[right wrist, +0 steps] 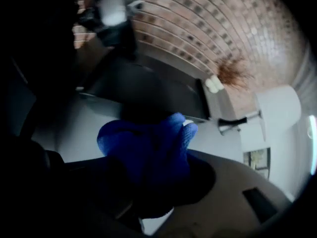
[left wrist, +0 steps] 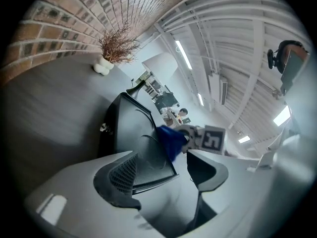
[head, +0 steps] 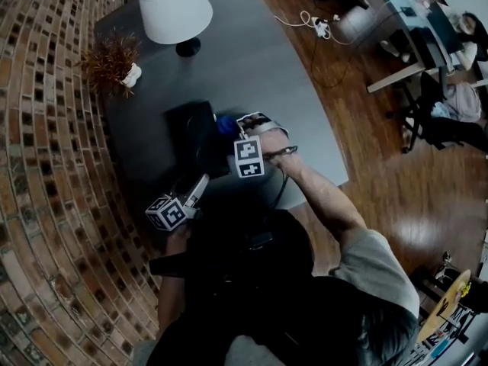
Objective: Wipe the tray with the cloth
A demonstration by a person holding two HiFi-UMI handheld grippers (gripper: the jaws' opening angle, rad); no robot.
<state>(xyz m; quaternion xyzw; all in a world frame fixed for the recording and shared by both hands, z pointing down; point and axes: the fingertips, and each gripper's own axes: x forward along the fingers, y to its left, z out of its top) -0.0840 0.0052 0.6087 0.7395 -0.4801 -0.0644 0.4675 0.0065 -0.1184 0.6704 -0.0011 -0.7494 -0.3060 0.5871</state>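
Left hand-held gripper: jaws spread, with the tray's near corner reaching in between them. One pad overlaps the rim and the other shows a gap, so this is no clamp.
Right hand-held gripper: pinching a bunched blue cloth that bulges out past its tips.
Progress: judged mid-task. The cloth is gripped and brought to the tray's edge, and whether it touches the surface cannot be told.
Left to do: judged to be most of the wiping. No cleaned or dirty patch can be made out on the dark surface.
Worktop: dark grey and matt, spreading beneath and beyond both tools.
Tray: black and shallow, with a raised rim and rounded corners. It lies straight ahead of the left jaws and just past the right tips.
Cloth: deep blue with a knitted texture, crumpled. It sits at the right tool's tips, over the tray's far side from the left tool.
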